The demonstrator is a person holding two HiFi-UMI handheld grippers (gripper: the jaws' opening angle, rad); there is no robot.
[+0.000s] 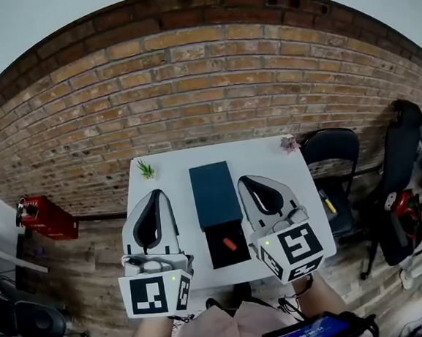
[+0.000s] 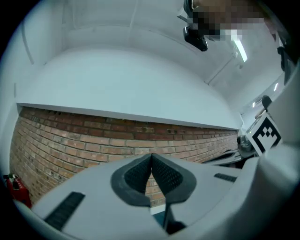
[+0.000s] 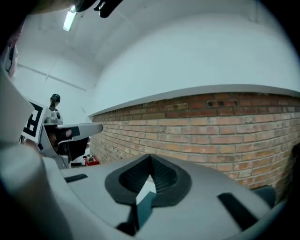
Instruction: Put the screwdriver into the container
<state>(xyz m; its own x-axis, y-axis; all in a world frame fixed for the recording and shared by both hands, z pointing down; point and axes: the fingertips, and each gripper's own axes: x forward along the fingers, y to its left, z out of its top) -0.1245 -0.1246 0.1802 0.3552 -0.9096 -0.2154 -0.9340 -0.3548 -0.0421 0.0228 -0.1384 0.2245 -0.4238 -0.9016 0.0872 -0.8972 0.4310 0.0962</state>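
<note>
On the white table (image 1: 186, 265) lies a black open container (image 1: 220, 257), and a small orange-handled screwdriver (image 1: 230, 244) rests inside it. A dark teal box (image 1: 215, 193) lies just behind the container. My left gripper (image 1: 157, 193) hovers over the table left of both, shut and empty. My right gripper (image 1: 245, 179) is on the right of the teal box, also shut with nothing held. The left gripper (image 2: 151, 157) and the right gripper (image 3: 150, 158) point at the brick wall in their own views, pads together. A teal sliver (image 3: 145, 205) shows under the right one.
A small green plant (image 1: 146, 169) and a pink flower (image 1: 290, 144) stand at the table's far corners. Black chairs (image 1: 332, 153) are to the right, a red object (image 1: 46, 217) on the floor to the left. A lit phone (image 1: 313, 333) lies near my lap.
</note>
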